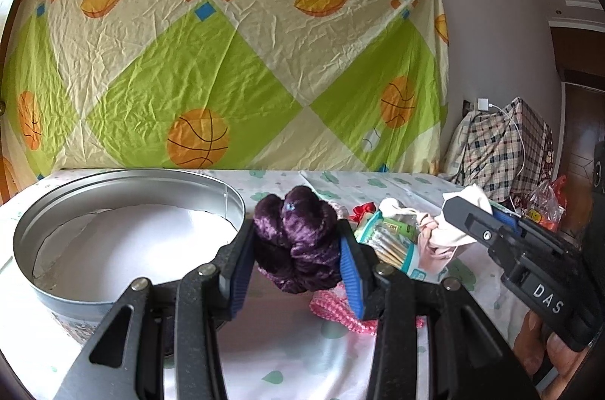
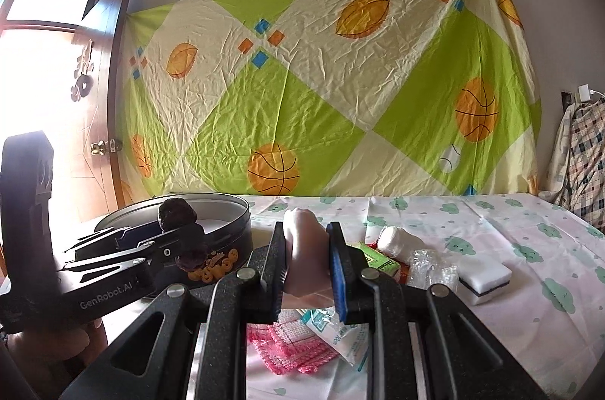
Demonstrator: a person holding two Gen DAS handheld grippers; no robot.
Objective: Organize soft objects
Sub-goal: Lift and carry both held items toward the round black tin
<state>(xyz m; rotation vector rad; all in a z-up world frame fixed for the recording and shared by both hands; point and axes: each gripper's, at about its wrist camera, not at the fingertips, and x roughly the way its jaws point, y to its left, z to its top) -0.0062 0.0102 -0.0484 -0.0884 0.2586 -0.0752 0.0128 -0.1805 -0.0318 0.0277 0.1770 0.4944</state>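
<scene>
- The left gripper (image 1: 298,241) has its jaws pinched on a purple velvet scrunchie (image 1: 297,237); the right gripper (image 2: 306,267) has its jaws pressed onto a pale pink cloth (image 2: 302,248).
- The scrunchie bulges above and below the pads, held above the table just beside the round tin (image 1: 75,211).
- The cloth sticks up between the right pads, over a pink knitted cloth (image 2: 287,347) on the table.
- Both look light, limp and squashy, so any bunched fold should give a firm hold; neither seems fragile or slippery.
- The tin's open top is near the left jaws.
</scene>
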